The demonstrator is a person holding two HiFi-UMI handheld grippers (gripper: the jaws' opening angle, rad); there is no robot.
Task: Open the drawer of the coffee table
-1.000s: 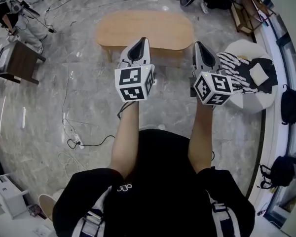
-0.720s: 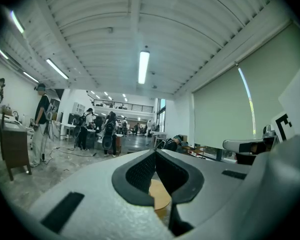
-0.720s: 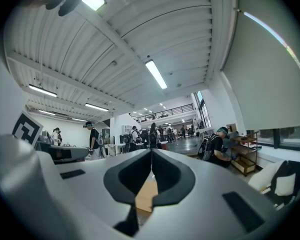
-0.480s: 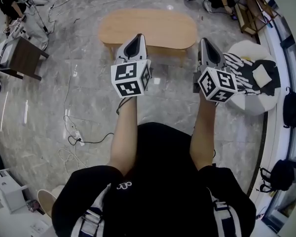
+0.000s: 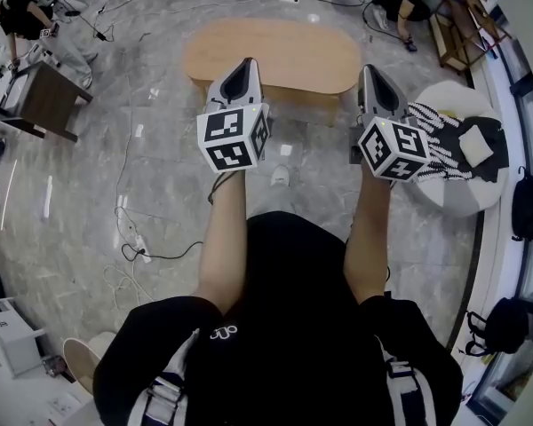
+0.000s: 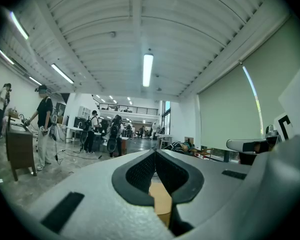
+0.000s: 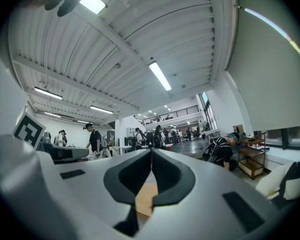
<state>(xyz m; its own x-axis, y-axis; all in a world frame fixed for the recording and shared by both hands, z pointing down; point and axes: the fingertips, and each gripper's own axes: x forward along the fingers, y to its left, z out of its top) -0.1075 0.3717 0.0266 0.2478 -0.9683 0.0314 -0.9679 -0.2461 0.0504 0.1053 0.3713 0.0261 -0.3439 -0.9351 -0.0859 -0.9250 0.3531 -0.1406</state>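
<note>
Grippers held level, short of the coffee table.
Left gripper and right gripper both have jaws closed together, gripping nothing.

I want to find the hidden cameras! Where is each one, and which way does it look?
Head view: on the person's head, looking steeply down at the coffee table; shows arms, torso, left tool, right tool.
Left gripper view: on the left tool, looking level along shut jaws into the hall.
Right gripper view: on the right tool, likewise level, jaws shut.
Shared: both gripper views catch the tan tabletop under their jaws.
</note>
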